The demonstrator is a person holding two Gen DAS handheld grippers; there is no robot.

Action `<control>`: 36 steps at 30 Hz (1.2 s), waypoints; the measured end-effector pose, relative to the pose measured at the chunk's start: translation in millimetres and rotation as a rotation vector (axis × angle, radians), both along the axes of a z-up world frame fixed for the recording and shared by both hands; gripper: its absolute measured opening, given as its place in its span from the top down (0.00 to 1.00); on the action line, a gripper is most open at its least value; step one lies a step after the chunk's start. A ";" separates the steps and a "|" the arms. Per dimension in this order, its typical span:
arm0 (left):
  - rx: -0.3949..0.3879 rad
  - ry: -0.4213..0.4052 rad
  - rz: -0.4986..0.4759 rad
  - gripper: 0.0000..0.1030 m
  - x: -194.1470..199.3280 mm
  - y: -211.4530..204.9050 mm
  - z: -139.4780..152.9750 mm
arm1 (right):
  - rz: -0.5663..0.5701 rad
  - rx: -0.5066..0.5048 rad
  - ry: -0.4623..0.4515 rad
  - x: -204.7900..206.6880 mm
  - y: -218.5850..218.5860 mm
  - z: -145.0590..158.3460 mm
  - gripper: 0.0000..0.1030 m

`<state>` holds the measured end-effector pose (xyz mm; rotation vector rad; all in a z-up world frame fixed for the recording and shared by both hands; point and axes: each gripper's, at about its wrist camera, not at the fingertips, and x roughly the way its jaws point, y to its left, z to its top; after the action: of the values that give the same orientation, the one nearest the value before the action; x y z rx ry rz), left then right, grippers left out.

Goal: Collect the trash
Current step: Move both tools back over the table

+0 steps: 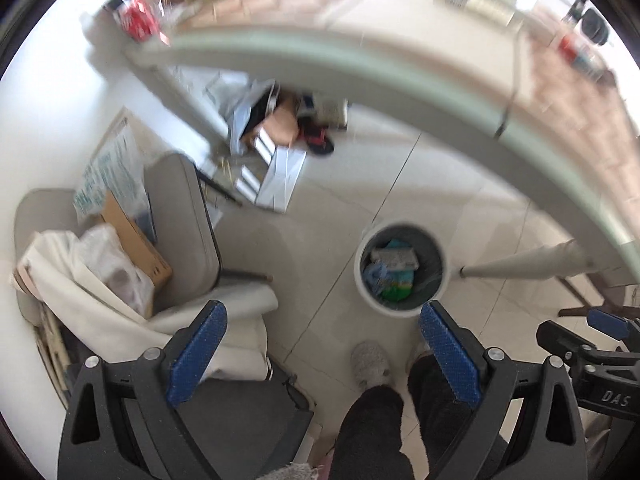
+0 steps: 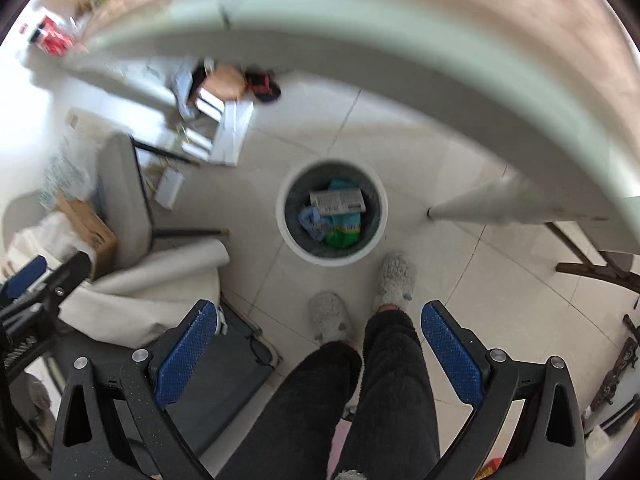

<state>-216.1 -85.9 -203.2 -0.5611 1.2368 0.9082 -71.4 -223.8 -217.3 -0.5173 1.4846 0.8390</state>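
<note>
Trash (image 2: 338, 216) inside bin (image 2: 285, 216)

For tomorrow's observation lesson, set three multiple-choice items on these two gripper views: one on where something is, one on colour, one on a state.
1. Where does the trash bin stand?
A. on the floor in front of the person's slippers
B. on the table
C. on the chair

2. What colour are the gripper pads?
A. red
B. blue
C. yellow

3. How is the right gripper?
A. shut on a wrapper
B. shut, empty
C. open, empty

Key:
1 A, the bin sits on floor tiles beyond the slippers.
2 B, both views show blue pads.
3 C, its fingers stand wide apart, with only the person's legs far below.
</note>
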 end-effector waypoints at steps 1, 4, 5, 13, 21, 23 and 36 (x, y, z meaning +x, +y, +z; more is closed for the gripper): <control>0.016 -0.016 -0.007 0.04 2.7 -0.2 12.1 | -0.010 0.017 -0.011 1.2 -1.6 16.0 0.00; 0.065 -0.071 -0.030 0.04 13.7 0.4 50.3 | -0.043 0.077 -0.048 12.3 -5.8 67.4 0.00; 0.081 -0.089 -0.040 0.04 19.2 0.5 61.5 | -0.053 0.093 -0.059 17.5 -7.1 81.5 0.00; 0.187 -0.147 -0.120 0.04 89.4 5.6 128.8 | -0.145 0.192 -0.120 83.6 -13.6 166.1 0.00; 0.212 -0.122 -0.147 0.04 180.3 33.0 152.2 | -0.245 0.214 -0.110 195.2 0.1 187.2 0.00; 0.206 -0.110 -0.153 0.04 207.1 40.3 150.7 | -0.251 0.208 -0.103 225.4 8.6 185.1 0.00; 0.132 -0.024 -0.072 0.04 342.2 123.5 109.4 | -0.210 0.123 -0.099 383.6 103.1 147.5 0.00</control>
<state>126.1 37.6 -93.8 -0.4187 1.1594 0.9122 312.3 -120.8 -69.8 -0.3005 1.3609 0.7234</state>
